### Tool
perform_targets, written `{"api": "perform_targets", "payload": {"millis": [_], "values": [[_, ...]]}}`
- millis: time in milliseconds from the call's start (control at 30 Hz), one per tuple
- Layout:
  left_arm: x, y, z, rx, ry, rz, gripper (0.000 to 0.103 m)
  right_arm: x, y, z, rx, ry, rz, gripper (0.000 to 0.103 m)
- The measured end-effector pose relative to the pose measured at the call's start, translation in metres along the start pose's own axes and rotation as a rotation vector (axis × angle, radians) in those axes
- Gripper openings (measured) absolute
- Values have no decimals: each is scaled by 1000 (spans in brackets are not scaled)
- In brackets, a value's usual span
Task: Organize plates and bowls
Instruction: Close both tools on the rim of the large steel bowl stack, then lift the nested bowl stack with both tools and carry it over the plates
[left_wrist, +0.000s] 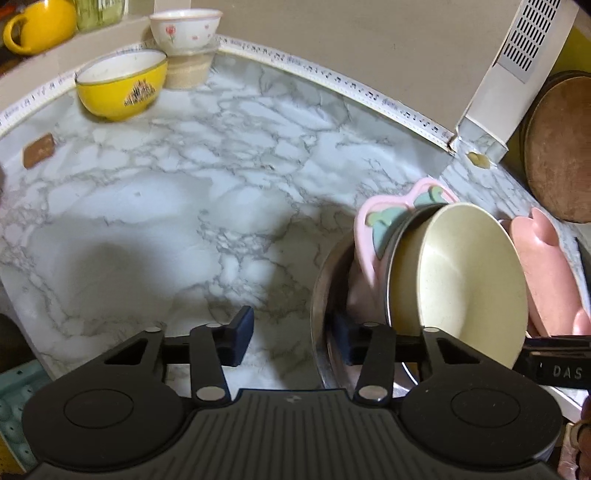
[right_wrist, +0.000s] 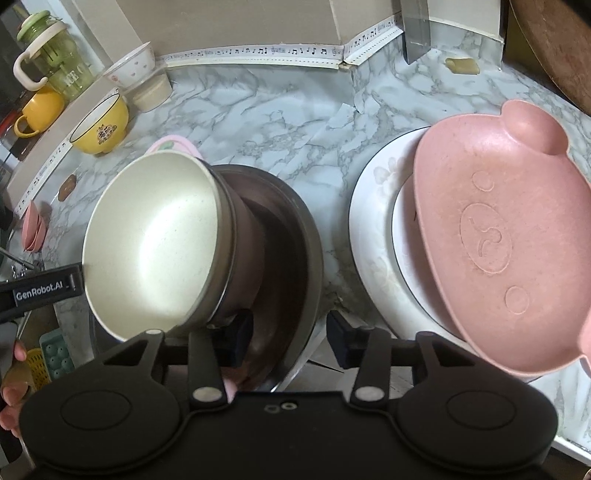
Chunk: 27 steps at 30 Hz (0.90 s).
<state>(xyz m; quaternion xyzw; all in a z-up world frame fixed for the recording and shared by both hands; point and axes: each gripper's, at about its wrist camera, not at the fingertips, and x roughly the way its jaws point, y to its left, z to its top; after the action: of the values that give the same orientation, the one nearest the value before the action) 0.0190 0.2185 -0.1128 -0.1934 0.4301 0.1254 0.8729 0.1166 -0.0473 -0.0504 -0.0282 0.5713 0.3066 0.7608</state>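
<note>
A cream bowl (right_wrist: 151, 243) lies tilted on its side, nested in a brown steel-rimmed bowl (right_wrist: 243, 236), inside a large steel bowl (right_wrist: 306, 258). A pink plate (left_wrist: 373, 229) leans behind them. My right gripper (right_wrist: 290, 338) is open, its fingers astride the steel bowl's near rim. My left gripper (left_wrist: 293, 341) is open, its right finger over the steel bowl's (left_wrist: 319, 295) left rim. The cream bowl (left_wrist: 458, 280) shows at right in the left wrist view. A pink bear-face plate (right_wrist: 506, 236) rests on white plates (right_wrist: 373, 236) to the right.
A yellow bowl (left_wrist: 122, 85), a floral white bowl (left_wrist: 184, 27) stacked on a beige container (left_wrist: 188, 70), and a yellow mug (left_wrist: 37, 24) stand at the back left. A white box (left_wrist: 509, 70) and a wooden board (left_wrist: 561, 147) stand at the back right. Marble counter (left_wrist: 207, 177) lies between.
</note>
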Motion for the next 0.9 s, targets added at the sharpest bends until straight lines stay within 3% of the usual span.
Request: {"api": "perform_targets", "payload": {"millis": [133,367,467,667,900], "values": [[2,1,-4,-2,13,-44,34,0,1,2,-1,-2,-1,39],[6,6,-9,-30,21,-81,29,2,3,5,-13,-9,-9,32],[2,-1,-10,-16,5,-88,11,3,5,4,-26,-12,-28,28],[-4,-4,-11,-11,-16,-53,11,1,6,3,-43,-25,-41,18],[-14,-11,-10,-4,-32,-30,11,-11,10,4,-63,-47,-47,17]]}}
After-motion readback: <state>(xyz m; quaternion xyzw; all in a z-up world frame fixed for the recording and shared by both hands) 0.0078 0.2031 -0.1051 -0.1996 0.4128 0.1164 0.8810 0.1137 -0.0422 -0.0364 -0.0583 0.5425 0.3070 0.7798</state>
